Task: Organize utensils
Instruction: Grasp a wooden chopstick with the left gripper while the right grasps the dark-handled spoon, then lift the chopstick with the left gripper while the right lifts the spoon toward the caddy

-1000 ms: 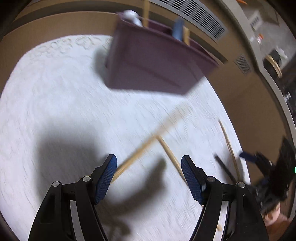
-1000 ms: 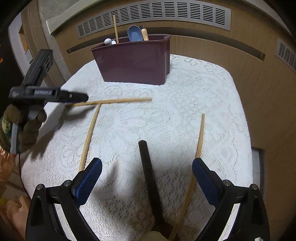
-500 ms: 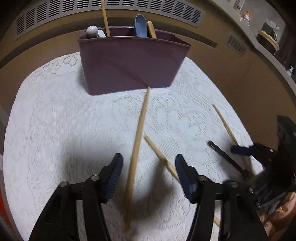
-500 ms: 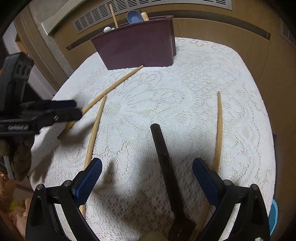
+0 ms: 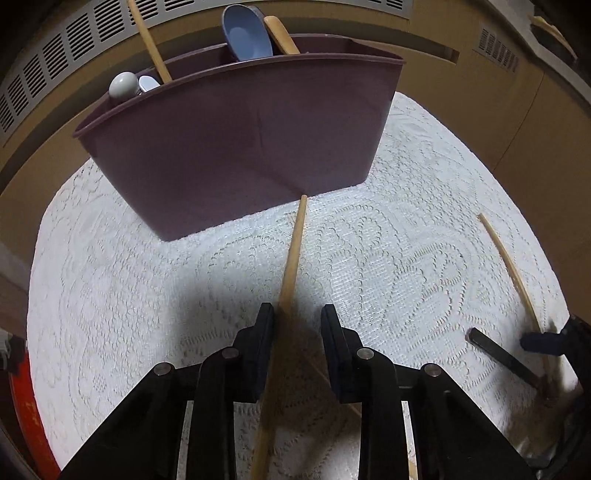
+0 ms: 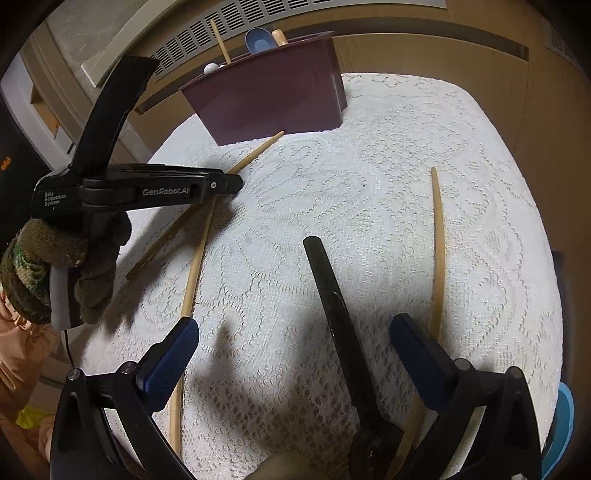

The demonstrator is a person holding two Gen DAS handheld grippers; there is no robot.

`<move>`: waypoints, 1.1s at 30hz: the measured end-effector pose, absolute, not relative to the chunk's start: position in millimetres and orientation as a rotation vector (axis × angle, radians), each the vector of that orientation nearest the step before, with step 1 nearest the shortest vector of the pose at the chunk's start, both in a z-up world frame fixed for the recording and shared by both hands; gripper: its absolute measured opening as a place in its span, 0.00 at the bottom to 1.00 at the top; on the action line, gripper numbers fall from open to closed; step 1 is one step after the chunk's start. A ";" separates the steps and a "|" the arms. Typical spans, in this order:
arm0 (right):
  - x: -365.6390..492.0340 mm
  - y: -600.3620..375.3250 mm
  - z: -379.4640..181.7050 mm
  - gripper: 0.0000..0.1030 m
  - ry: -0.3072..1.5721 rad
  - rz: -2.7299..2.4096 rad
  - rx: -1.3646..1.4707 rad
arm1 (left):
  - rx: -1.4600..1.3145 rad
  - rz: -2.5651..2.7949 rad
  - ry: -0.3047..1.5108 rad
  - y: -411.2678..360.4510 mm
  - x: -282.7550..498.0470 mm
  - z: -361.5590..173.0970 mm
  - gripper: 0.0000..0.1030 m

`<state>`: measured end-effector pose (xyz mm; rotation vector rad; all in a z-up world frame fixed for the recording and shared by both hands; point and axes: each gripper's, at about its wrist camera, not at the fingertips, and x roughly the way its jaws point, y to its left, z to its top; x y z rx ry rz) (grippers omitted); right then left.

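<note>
A maroon utensil bin (image 5: 236, 147) stands at the far side of the lace cloth, holding a blue spoon (image 5: 245, 35), wooden utensils and a white-knobbed item. My left gripper (image 5: 297, 325) straddles a long wooden stick (image 5: 291, 258) that points at the bin; the jaws are narrowed around it but a gap shows on the right side. It also shows in the right wrist view (image 6: 229, 184). My right gripper (image 6: 295, 354) is open over a black utensil handle (image 6: 332, 295), with a wooden stick (image 6: 437, 243) to its right and another (image 6: 192, 280) to its left.
The table is covered by a white lace cloth (image 6: 369, 184). Brown cabinet panels and a vent grille (image 5: 55, 66) stand behind the bin. A blue object (image 6: 563, 424) sits at the table's right edge. A red object (image 5: 26, 406) lies left below.
My left gripper has moved forward toward the bin along the stick and narrowed its jaws around it. My right gripper has crept forward over the black handle, staying open.
</note>
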<state>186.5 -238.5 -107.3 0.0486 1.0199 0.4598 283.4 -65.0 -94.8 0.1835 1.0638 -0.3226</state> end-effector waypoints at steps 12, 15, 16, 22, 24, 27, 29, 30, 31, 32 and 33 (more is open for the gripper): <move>182.7 -219.1 -101.2 0.55 1.001 0.456 -0.266 | 0.174 -0.347 1.091 -61.6 291.4 -95.6 0.27; 183.6 -215.2 -97.5 0.21 1.010 0.459 -0.279 | 0.168 -0.358 1.096 -62.2 290.9 -95.8 0.27; 183.2 -213.0 -96.7 0.13 1.010 0.451 -0.294 | 0.168 -0.361 1.099 -61.0 291.9 -95.4 0.27; 172.3 -206.6 -86.4 0.11 0.978 0.451 -0.310 | 0.171 -0.364 1.135 -62.3 301.2 -93.7 0.28; 169.6 -206.7 -78.4 0.11 0.956 0.457 -0.290 | 0.179 -0.356 1.135 -65.0 305.3 -93.9 0.27; 165.8 -206.7 -65.3 0.11 0.925 0.467 -0.248 | 0.190 -0.342 1.110 -68.9 306.0 -93.7 0.10; 162.4 -207.5 -59.7 0.11 0.913 0.462 -0.228 | 0.162 -0.352 1.102 -67.8 302.3 -91.5 0.08; 161.3 -208.2 -58.3 0.11 0.911 0.460 -0.221 | 0.125 -0.359 1.095 -64.6 299.0 -88.2 0.08; 159.5 -210.6 -55.5 0.11 0.906 0.459 -0.206 | 0.086 -0.372 1.084 -61.0 294.2 -83.1 0.07; 158.9 -213.0 -53.8 0.11 0.903 0.457 -0.194 | 0.051 -0.382 1.064 -57.1 288.5 -76.6 0.07; 159.3 -217.2 -51.7 0.11 0.899 0.454 -0.177 | 0.023 -0.390 1.033 -53.2 281.1 -68.3 0.07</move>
